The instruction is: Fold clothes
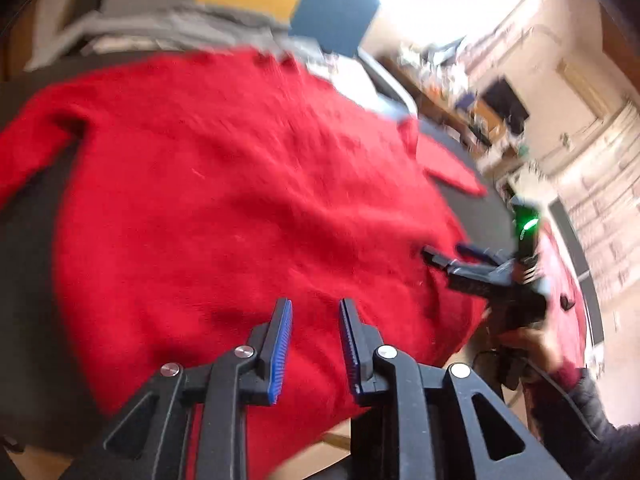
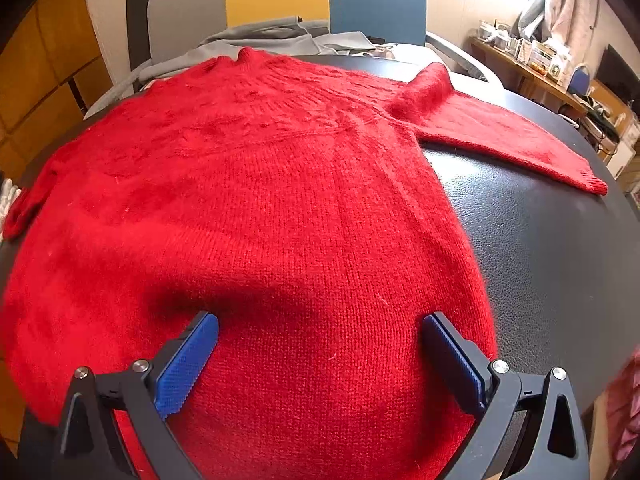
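Both tongs at hem of sweater, flat on table, collar far from me. Right gripper spread wide; left gripper part open, nothing pinched (I judge right nearer hem corner).

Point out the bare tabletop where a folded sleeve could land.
Bare black tabletop shows right of the red sweater body, below its outstretched right sleeve. The far edge is crowded with grey clothes. The right gripper hangs open over the hem.
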